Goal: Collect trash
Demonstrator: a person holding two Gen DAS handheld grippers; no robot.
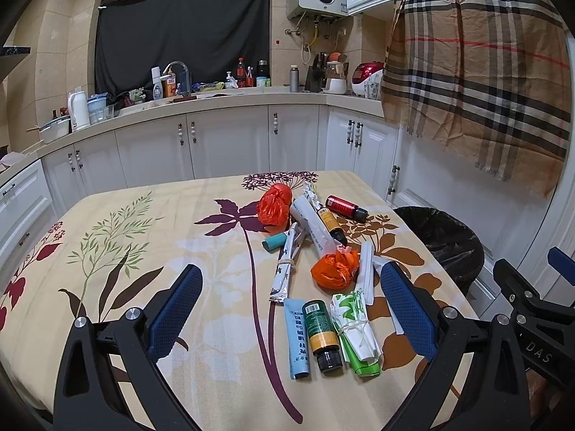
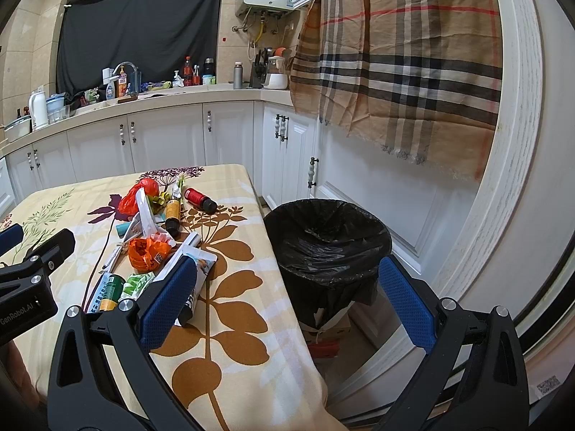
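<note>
A pile of trash lies on the floral tablecloth (image 1: 143, 258): two crumpled orange bags (image 1: 335, 268) (image 1: 274, 204), a red bottle (image 1: 345, 207), a green-and-orange bottle (image 1: 321, 334), a light blue tube (image 1: 297, 337), rolled paper wrappers (image 1: 312, 226) and a green-white wrapper (image 1: 355, 330). My left gripper (image 1: 287, 309) is open, above the near part of the pile. My right gripper (image 2: 287, 298) is open and empty, over the table's right edge beside the black-lined bin (image 2: 327, 248). The bin also shows in the left wrist view (image 1: 442, 244).
White kitchen cabinets (image 1: 230, 143) and a cluttered counter (image 1: 201, 100) stand behind the table. A plaid cloth (image 2: 402, 61) hangs over the cabinets at right. A cardboard box (image 2: 330, 327) sits under the bin. The right gripper's body shows at the left view's right edge (image 1: 532, 309).
</note>
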